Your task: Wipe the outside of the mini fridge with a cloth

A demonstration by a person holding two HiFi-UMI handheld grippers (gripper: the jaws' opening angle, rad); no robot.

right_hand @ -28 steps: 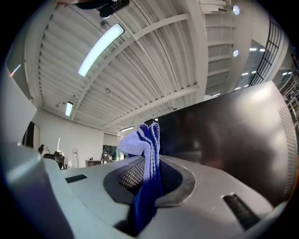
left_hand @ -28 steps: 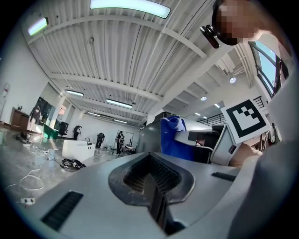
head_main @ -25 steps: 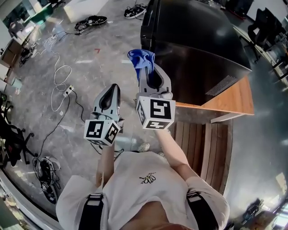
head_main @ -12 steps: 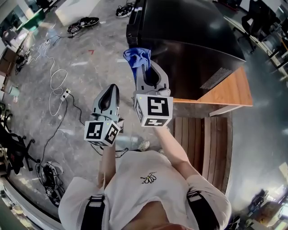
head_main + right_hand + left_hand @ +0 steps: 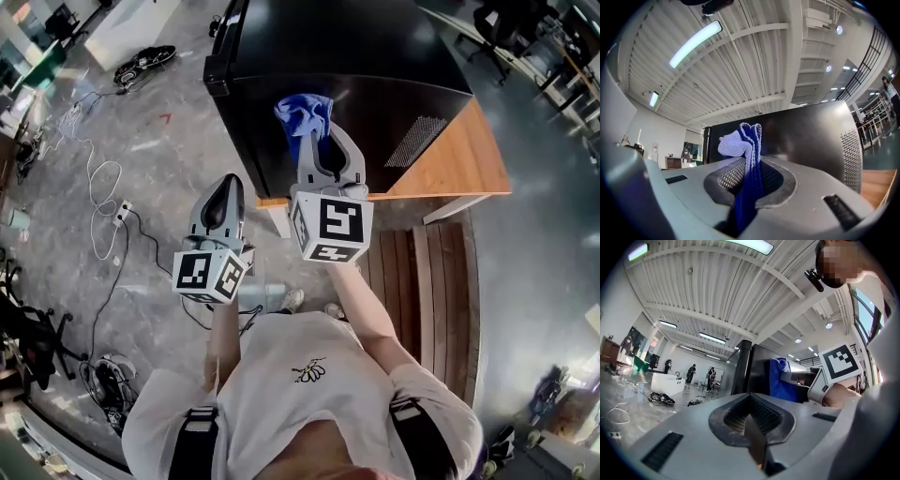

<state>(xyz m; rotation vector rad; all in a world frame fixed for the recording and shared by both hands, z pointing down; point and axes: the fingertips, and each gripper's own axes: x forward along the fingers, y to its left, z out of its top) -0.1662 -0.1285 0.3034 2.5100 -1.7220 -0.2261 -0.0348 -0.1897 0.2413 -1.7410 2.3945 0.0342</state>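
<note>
Right gripper (image 5: 314, 133): jaws clamped on the blue cloth (image 5: 302, 111). Its own view showed the fabric pinched between the ribbed pads, with a loose bunch sticking out past the tips.

Left gripper (image 5: 228, 184): jaws together, nothing between them. It was held lower and to the left, over the floor (image 5: 141, 216), well apart from the fridge (image 5: 356, 47).

Fridge location: a black box standing upright on a wooden bench (image 5: 459, 173), directly ahead of the right gripper. The dark panel facing the person carried a vent grille (image 5: 412, 141) towards its right edge.

Key relation: the cloth bunch lay in front of that dark panel, left of the grille and near the panel's upper part. The right gripper pointed straight at the panel, long axis roughly square to it. Whether the cloth was touching the surface could not be told from either view; at most a small gap.

Arm pose: right forearm reached forward and up from the body, marker cube towards the person. The left forearm was bent, with the gripper parked beside the right one but short of it.

Judgement: the right hand is the working hand and the nearer one. The next move calls for pressing the bunch flat to the panel and sweeping sideways or downwards, with the hard jaw tips kept off the finish.
</note>
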